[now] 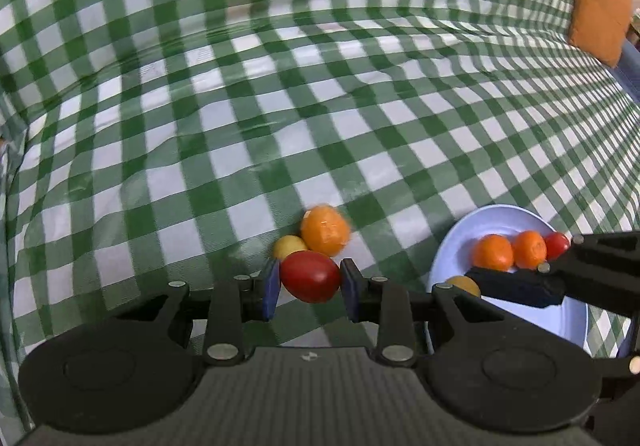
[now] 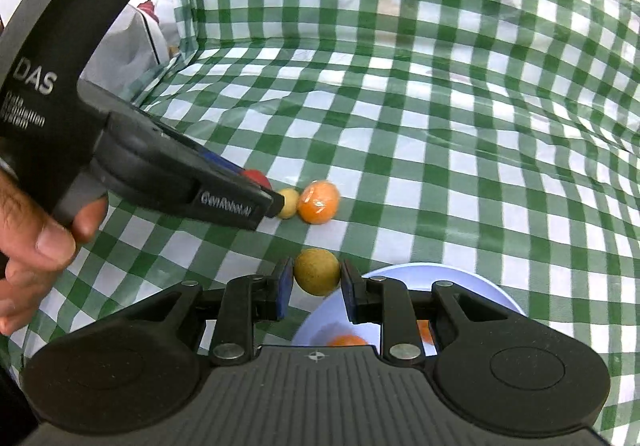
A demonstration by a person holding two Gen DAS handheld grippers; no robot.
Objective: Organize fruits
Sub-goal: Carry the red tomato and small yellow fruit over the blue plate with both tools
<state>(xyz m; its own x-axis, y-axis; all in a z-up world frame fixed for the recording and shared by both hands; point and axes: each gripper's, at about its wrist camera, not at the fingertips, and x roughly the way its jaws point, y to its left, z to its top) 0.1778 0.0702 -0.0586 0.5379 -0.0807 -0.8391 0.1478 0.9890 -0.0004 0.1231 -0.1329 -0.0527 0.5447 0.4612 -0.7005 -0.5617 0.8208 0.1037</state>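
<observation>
My left gripper point(image 1: 309, 284) is shut on a red tomato-like fruit point(image 1: 310, 276) low over the green checked cloth. Just beyond it lie a small yellow fruit point(image 1: 289, 246) and an orange point(image 1: 325, 230), touching each other. My right gripper point(image 2: 313, 286) is shut on a brownish-yellow round fruit point(image 2: 317, 271) above the near rim of a pale blue plate point(image 2: 472, 278). In the left wrist view the plate point(image 1: 500, 216) holds two oranges point(image 1: 493, 252) and a small red fruit point(image 1: 557, 245). The right wrist view shows the left gripper point(image 2: 256, 192) from the side.
The green-and-white checked cloth point(image 1: 280, 106) covers the whole surface and rises at the back. An orange cushion point(image 1: 600, 2) stands at the far right. A white bag point(image 2: 132, 42) sits beyond the cloth's left edge.
</observation>
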